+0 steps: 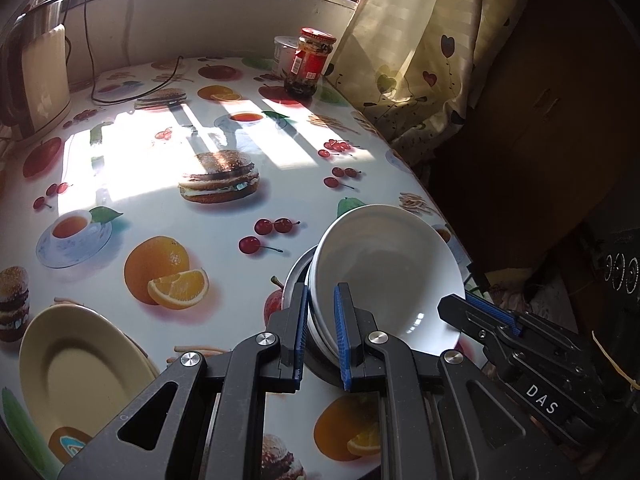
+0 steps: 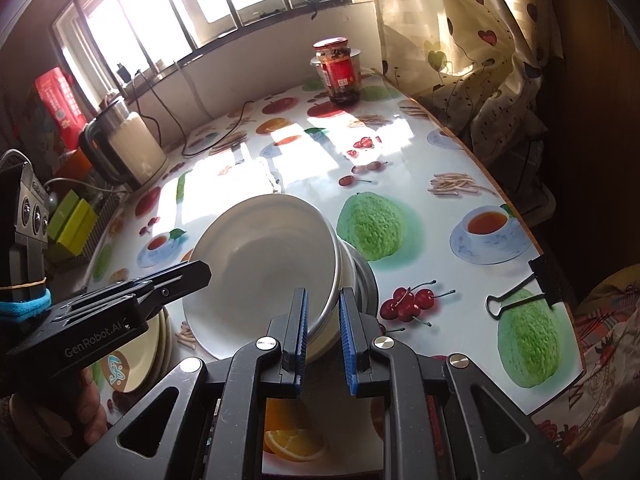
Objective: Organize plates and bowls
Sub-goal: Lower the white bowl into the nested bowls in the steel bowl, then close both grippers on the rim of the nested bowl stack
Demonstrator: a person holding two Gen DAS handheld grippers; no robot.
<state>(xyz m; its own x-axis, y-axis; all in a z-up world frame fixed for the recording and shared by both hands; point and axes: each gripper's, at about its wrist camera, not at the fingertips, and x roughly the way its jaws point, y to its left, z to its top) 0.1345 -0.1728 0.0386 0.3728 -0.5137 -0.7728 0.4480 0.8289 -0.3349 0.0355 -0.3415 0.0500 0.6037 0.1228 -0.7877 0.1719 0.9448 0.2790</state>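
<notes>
A white bowl (image 1: 384, 268) sits tilted in a stack with another white bowl and a metal bowl (image 1: 294, 280) underneath, near the table's right edge. My left gripper (image 1: 320, 332) is closed on the stack's near-left rim. My right gripper (image 2: 322, 336) grips the opposite rim of the white bowl (image 2: 264, 268); it also shows in the left wrist view (image 1: 476, 312). The metal bowl (image 2: 366, 284) shows under the stack. Beige plates (image 1: 76, 364) lie stacked at the table's left; they also show in the right wrist view (image 2: 140, 356).
A fruit-print tablecloth (image 1: 224, 240) covers the table. A red-lidded jar (image 1: 308, 62) and a tin stand at the back. A kettle (image 1: 38, 76) with its cord sits back left. A black binder clip (image 2: 532, 284) holds the cloth at the right edge. Curtain (image 1: 416, 52) hangs beside.
</notes>
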